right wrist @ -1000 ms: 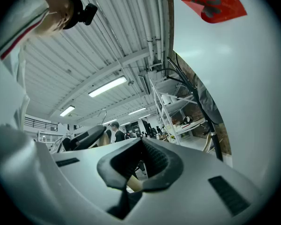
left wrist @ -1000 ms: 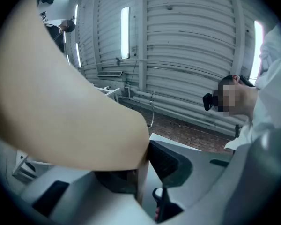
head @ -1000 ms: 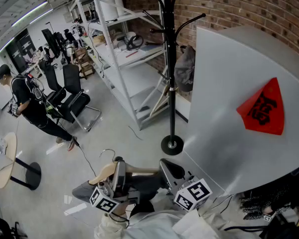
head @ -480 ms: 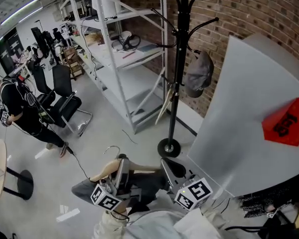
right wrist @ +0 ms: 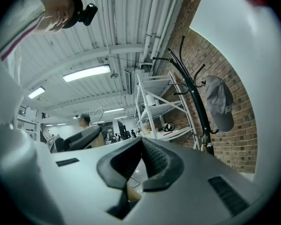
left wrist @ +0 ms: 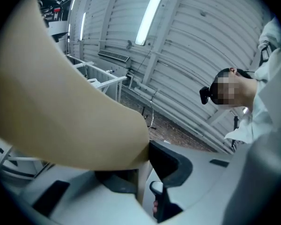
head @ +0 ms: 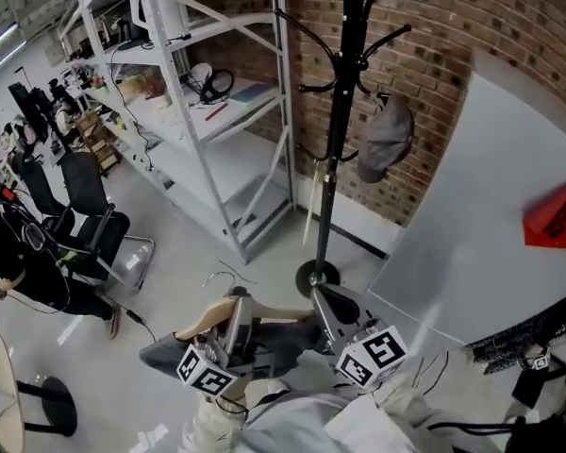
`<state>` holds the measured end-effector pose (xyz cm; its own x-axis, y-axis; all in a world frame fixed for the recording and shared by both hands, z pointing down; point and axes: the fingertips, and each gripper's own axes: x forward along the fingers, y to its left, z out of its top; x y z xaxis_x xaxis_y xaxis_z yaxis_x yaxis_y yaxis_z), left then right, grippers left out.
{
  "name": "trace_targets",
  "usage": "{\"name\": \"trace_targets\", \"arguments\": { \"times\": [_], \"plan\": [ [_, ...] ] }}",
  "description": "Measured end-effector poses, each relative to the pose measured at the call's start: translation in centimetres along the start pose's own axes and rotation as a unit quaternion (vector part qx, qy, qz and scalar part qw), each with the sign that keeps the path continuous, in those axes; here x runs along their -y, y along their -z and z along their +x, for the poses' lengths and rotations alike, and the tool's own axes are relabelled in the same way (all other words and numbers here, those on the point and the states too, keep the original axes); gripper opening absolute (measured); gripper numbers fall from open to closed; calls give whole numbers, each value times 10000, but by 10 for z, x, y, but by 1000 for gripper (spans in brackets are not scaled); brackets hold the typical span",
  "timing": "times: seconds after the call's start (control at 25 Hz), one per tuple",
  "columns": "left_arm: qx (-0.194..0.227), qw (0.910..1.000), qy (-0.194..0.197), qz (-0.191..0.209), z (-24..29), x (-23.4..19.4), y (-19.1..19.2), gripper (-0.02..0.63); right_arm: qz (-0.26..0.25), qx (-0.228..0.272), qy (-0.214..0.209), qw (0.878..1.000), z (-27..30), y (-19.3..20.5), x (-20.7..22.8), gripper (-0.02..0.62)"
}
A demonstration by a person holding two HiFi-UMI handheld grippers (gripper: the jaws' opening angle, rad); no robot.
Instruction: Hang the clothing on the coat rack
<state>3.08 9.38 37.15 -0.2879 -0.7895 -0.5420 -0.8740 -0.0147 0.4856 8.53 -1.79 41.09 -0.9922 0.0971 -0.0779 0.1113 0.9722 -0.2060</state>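
- A red brick wall (head: 434,83) runs across the back. A large pale grey panel (head: 491,215) leans against it at the right and carries a red triangular sign (head: 557,217).
- A tall white metal shelving rack (head: 217,130) stands along the wall at the left, on the grey concrete floor (head: 170,243).
- The black metal coat rack (head: 344,111) stands between the shelving and the panel, its round base (head: 318,276) on the floor.
- Black office chairs (head: 94,225) stand well off to the left, with a person in black clothes (head: 19,272) beside them.
- A grey cap (head: 385,140) hangs on one of the rack's lower arms, on the side toward the panel.
- The dark grey garment (head: 170,355) is draped over a light wooden hanger (head: 208,317). It is held low, near the rack's base and well below its arms.
- The left gripper (head: 234,302) has its jaws clamped on the hanger's broad left shoulder, near the wire hook (head: 219,277).
- The right gripper (head: 323,300) has its jaws closed on the hanger's right end, and a sliver of pale wood shows between them.
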Motion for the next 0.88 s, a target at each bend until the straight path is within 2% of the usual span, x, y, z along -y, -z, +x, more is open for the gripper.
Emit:
{"name": "trace_targets", "arguments": {
  "times": [0.16,0.32,0.6,0.88],
  "plan": [
    [-254,9991,308,-129,10,-18,-14,91,-2,137,491,9987,16,-7,-3,25],
    [-424,9976,453,-312,18,-34,-12,91,-182,33,830,9964,19,-6,3,25],
    [-512,9954,625,-521,46,-74,-20,91,-225,8,1057,9941,56,-5,21,25],
    [-658,9888,982,-912,91,-113,-11,91,-182,217,1406,9897,103,0,67,25]
  ]
}}
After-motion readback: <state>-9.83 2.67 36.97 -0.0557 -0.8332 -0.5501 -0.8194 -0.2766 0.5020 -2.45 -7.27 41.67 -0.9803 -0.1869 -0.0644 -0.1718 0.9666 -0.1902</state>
